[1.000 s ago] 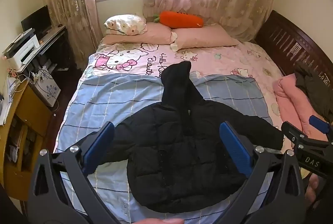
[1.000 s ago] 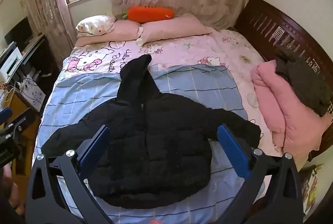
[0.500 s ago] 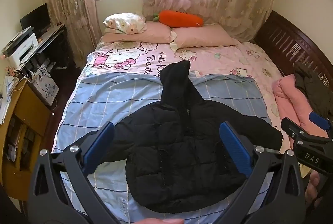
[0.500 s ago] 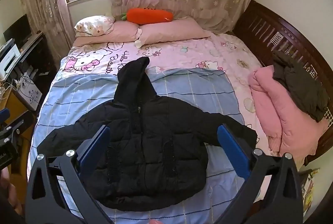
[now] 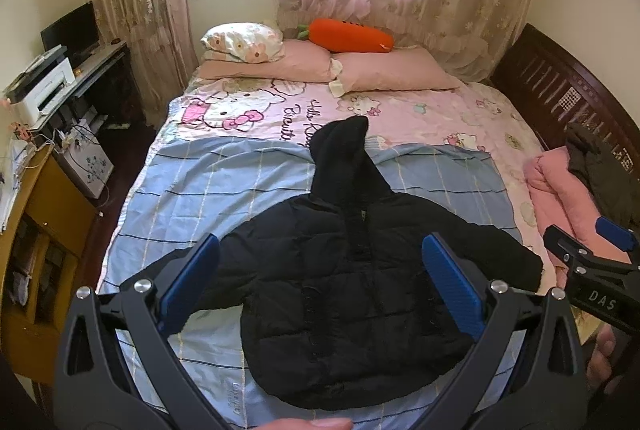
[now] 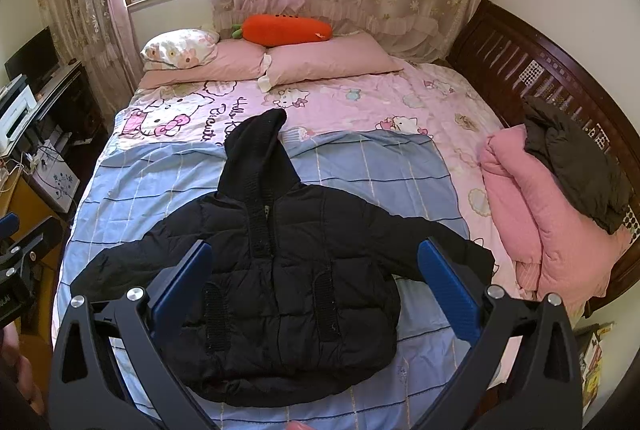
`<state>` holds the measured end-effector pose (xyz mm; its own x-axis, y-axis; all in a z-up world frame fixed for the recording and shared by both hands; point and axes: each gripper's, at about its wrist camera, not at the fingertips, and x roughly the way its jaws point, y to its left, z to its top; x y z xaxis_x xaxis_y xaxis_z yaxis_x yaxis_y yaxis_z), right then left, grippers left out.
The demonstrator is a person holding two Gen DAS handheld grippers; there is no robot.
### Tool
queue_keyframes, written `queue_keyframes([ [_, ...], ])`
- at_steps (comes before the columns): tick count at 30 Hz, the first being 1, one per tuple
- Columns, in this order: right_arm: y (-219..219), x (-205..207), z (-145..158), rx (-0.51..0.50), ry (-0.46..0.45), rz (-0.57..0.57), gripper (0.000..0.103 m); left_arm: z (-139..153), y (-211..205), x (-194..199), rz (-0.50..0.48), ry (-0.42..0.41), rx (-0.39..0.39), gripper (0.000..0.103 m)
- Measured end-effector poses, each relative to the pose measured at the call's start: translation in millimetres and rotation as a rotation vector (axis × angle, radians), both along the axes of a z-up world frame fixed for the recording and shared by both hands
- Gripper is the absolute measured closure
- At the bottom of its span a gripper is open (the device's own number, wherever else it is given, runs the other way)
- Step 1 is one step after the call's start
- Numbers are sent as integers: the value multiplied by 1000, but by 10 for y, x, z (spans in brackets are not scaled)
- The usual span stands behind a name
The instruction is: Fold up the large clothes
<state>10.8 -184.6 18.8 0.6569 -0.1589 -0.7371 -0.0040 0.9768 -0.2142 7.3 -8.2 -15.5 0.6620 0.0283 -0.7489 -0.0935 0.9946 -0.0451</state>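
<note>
Both grippers, left gripper (image 5: 320, 282) and right gripper (image 6: 316, 282), hang open above the jacket (image 6: 280, 270); puffy sleeves may spring back unfolded

The pink sheet (image 5: 420, 110) on the bed carries cursive lettering beside the cartoon cat print: "Hello" and "Biscuits" can be made out in the left wrist view (both run sideways, and the black jacket's hood (image 5: 340, 150) covers the end of the line). The right tongs (image 5: 592, 270), seen at the edge of the left wrist view, bear white capitals "DAS" on their black body. A small printed mark near the blue checked sheet's (image 5: 224, 190) front hem is too blurred to read.
</note>
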Motion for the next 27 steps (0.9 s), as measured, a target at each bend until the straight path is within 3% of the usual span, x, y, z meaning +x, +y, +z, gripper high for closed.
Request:
queue_keyframes([
  [11,-66,65,-54,81,29,-18,1,63,147,2,1,6,-15,2],
  [17,-109,96,-133,78,29,-15,1,63,202,3,3,4,-43,2],
  [27,-102,198,-219,79,45,-13,1,55,204,78,9,21,-10,2],
])
